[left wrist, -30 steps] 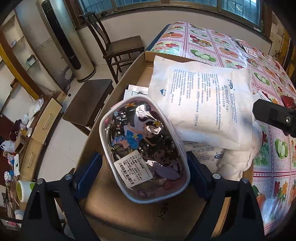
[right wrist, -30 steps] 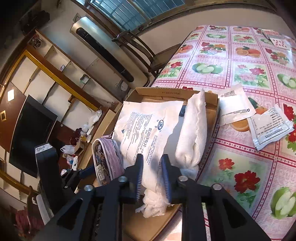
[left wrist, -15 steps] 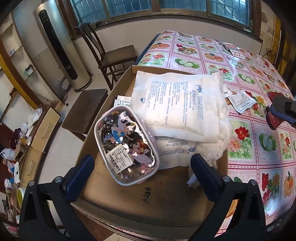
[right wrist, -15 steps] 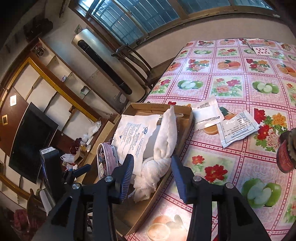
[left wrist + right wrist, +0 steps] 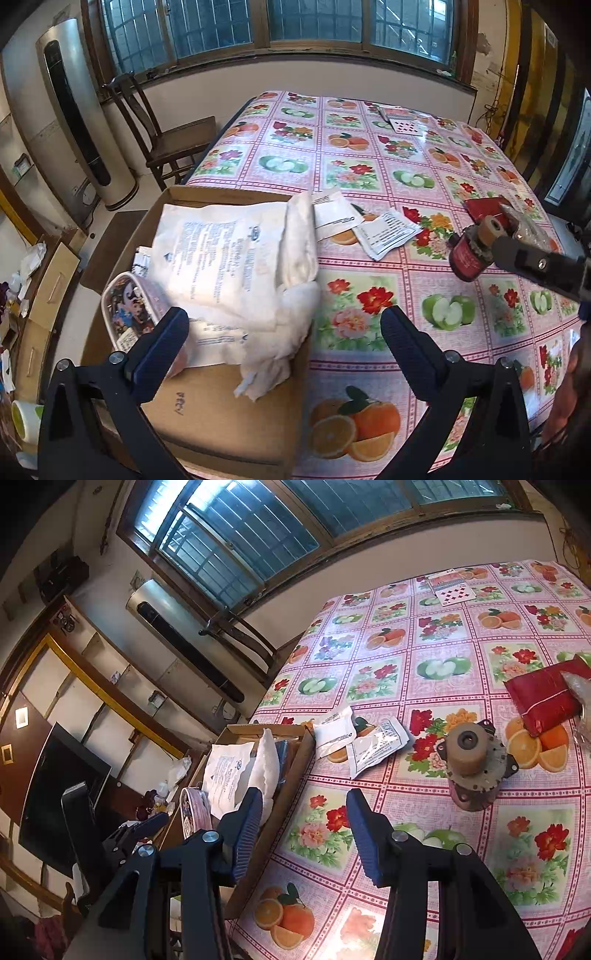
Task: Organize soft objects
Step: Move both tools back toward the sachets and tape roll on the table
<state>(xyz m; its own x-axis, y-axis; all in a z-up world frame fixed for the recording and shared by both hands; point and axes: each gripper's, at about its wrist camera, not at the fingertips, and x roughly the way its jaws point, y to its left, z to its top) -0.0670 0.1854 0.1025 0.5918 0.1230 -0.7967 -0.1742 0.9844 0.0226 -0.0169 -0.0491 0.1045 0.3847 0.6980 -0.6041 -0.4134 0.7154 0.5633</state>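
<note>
An open cardboard box (image 5: 221,413) at the table's left edge holds a large white printed bag (image 5: 221,258), a white towel (image 5: 295,288) draped over its right side, and a cartoon-print pouch (image 5: 125,306) at its left. My left gripper (image 5: 284,325) hovers above the box's near right corner, open wide and holding nothing. My right gripper (image 5: 304,805) hangs over the tablecloth just right of the box (image 5: 295,771). Its jaws are opening with nothing between them. Two small white packets (image 5: 334,731) (image 5: 376,746) lie on the cloth beyond it.
A red-bodied jar-like object (image 5: 472,760) stands on the fruit-print tablecloth (image 5: 369,166), with a red packet (image 5: 543,698) behind it and playing cards (image 5: 402,123) at the far end. A wooden chair (image 5: 173,136) and a tall air conditioner (image 5: 74,110) stand left of the table.
The left gripper opened off the cartoon pouch, which stays in the box, and drew back and up. The right gripper widened and swung right, away from the towel, over the tablecloth.
</note>
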